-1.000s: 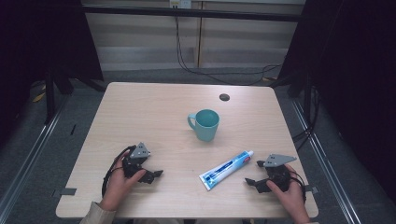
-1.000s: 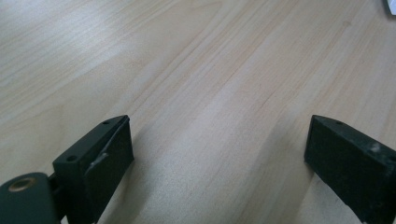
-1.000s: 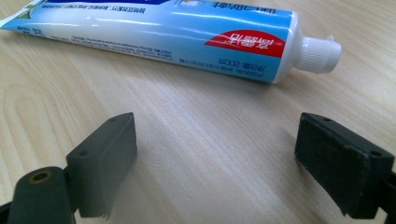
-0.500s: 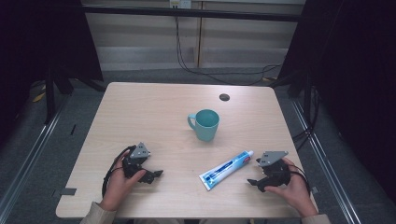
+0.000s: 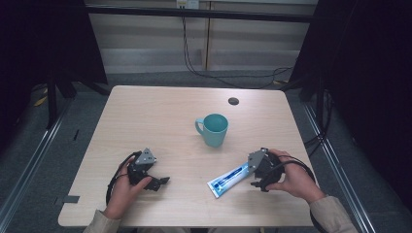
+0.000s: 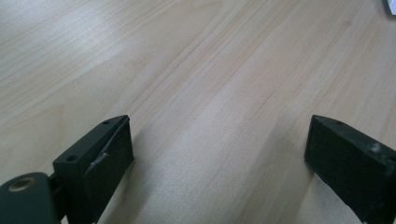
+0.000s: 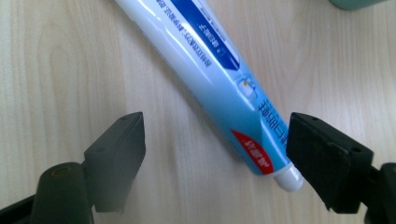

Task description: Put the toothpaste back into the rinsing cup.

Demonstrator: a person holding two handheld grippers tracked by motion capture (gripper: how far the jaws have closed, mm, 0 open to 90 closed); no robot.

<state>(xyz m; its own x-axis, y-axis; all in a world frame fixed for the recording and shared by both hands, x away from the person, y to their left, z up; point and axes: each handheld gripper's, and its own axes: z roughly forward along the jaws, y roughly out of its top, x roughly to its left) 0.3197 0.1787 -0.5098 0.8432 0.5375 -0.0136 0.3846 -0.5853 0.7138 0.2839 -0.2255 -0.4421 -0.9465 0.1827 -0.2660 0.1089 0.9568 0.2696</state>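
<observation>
Pale wood counter, grey floor and dark curtains round it, cables at back wall. Tube lies flat near front edge, right of centre; long axis diagonal, cap end toward right hand-held gripper, flat end toward front-left. Right jaws spread, just been closing, cap between them, pads not pressing. Left hand-held gripper spread over bare wood. Mug mid-counter.

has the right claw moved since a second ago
Yes. In the high view the right claw has shifted up the picture toward the mug, and now sits at the cap end of the toothpaste, which lies where it was.
</observation>
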